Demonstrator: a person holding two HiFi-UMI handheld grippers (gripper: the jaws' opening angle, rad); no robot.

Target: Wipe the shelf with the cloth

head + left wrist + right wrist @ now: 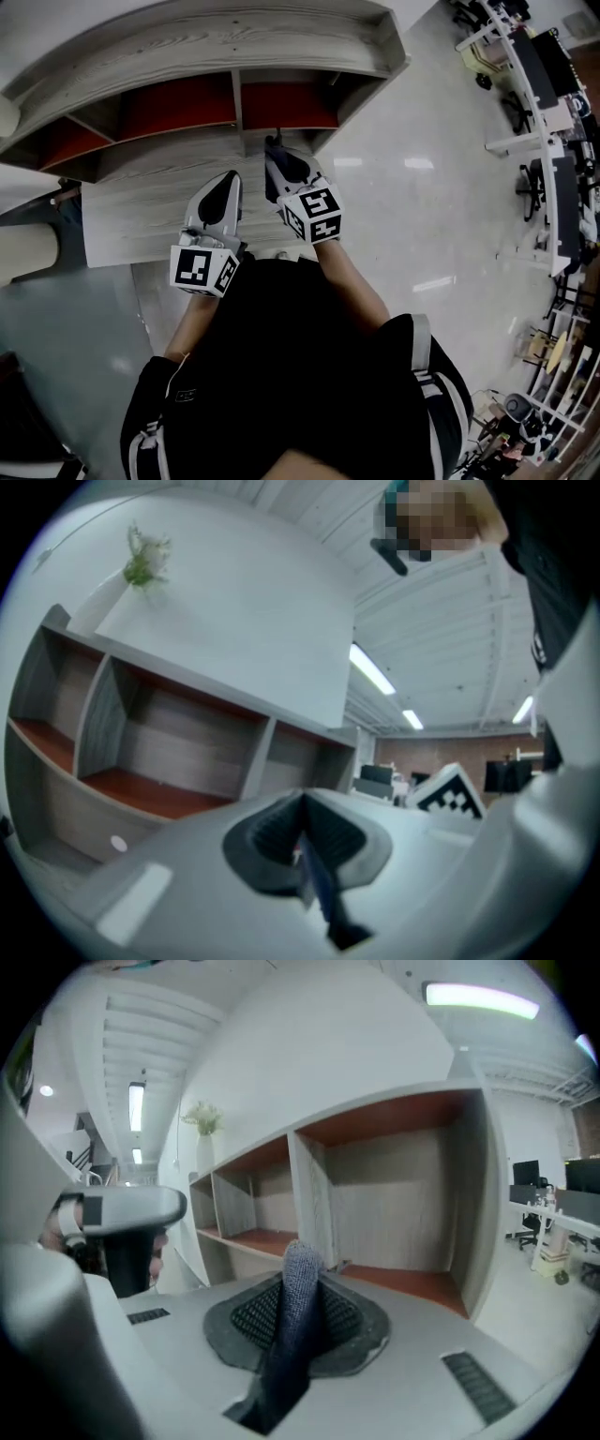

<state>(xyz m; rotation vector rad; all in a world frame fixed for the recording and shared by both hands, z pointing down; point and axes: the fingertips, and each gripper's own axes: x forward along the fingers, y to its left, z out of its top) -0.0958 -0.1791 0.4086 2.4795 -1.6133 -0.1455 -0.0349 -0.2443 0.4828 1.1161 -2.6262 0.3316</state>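
A grey wood shelf unit [187,47] with red-brown compartment floors stands in front of me. A dark blue-grey cloth [298,1307] stands up folded between the jaws of my right gripper [300,1262], which is shut on it. That gripper [275,150] points at the divider between two compartments, just short of the shelf's front. My left gripper [228,180] hangs beside it over the shelf's lower ledge [141,216]. Its jaws [302,806] are closed together, with a thin blue sliver showing in the slit. In both gripper views the compartments [403,1283] [141,794] look bare.
A small plant [203,1119] [142,560] stands at the far end of the shelf top. Glossy floor [422,206] spreads to the right, with white desks and chairs [548,141] beyond it. A pale rounded object [23,253] sits at the left edge.
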